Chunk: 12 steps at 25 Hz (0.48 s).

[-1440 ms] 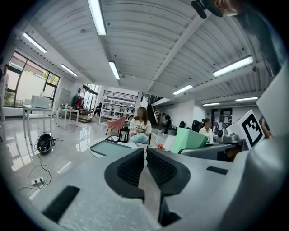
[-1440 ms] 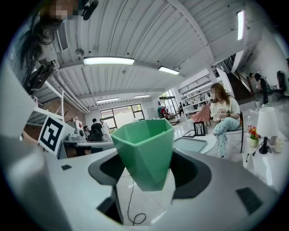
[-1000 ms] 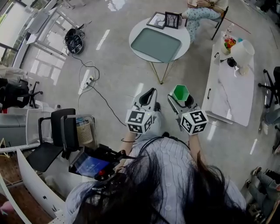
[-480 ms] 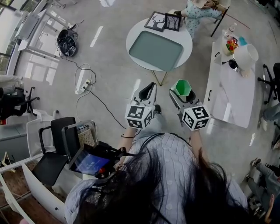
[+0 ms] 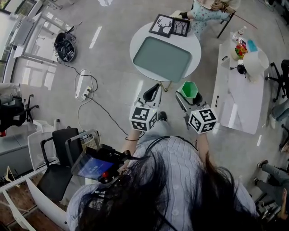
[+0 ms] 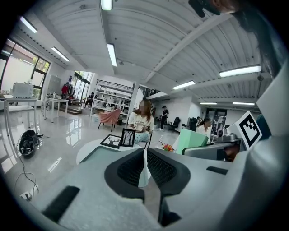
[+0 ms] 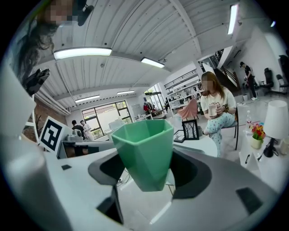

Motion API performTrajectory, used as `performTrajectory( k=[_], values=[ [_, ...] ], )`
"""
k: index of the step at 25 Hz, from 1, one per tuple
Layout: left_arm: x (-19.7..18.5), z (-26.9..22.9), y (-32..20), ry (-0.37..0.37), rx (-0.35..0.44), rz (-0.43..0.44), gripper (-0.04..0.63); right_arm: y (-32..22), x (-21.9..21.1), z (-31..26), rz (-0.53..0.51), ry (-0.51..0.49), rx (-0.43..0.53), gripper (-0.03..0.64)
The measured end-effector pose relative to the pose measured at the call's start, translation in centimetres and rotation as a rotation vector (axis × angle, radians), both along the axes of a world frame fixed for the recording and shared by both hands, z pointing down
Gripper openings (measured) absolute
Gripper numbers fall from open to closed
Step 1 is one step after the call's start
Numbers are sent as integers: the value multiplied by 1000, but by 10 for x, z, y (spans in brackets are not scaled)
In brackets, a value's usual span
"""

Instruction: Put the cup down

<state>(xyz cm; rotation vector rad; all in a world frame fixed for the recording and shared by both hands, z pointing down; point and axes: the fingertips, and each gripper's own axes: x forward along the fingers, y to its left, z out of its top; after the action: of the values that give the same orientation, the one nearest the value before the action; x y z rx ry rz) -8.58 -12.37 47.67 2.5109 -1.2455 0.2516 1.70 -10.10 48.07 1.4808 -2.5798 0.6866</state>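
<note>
The right tool (image 7: 151, 173) is clenched on the cup (image 7: 143, 144), one pad on each side of its lower, narrower part. The cup is faceted and tapers downward, so I judge the hold less sure than it would be on a straight wall. A jolt or a slackened squeeze could let it slide down and out.

Below it is only floor (image 5: 115, 67). In the head view the cup (image 5: 188, 90) sits just short of the round bench (image 5: 134, 47), not over it. Letting go here would be a drop, not a placement.

Further on, the bench carries a tray (image 5: 162, 57) with a raised lip. Setting the base half on that lip would probably leave the cup tilted or tip it over. Beyond the tray stand two frames (image 5: 170, 26) near the far edge. Reaching too far could knock them toward the seated person (image 5: 205, 11) behind.

The left tool (image 6: 144, 169) has its jaws pressed together on nothing. It hangs beside the right tool (image 5: 186, 100), and a careless swing could bump the cup.

The cup stands upright, mouth up, between the right tool's jaws. Its rim rises well above the pads and its base sits low in the gap.
</note>
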Motion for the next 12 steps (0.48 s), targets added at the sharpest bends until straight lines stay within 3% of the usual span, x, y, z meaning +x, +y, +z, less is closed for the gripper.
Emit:
performTrajectory(
  k=[12],
  values=[
    [1,8,-37,20,-21,73,34,-29,-2,4,66,31,-21,318]
  ],
)
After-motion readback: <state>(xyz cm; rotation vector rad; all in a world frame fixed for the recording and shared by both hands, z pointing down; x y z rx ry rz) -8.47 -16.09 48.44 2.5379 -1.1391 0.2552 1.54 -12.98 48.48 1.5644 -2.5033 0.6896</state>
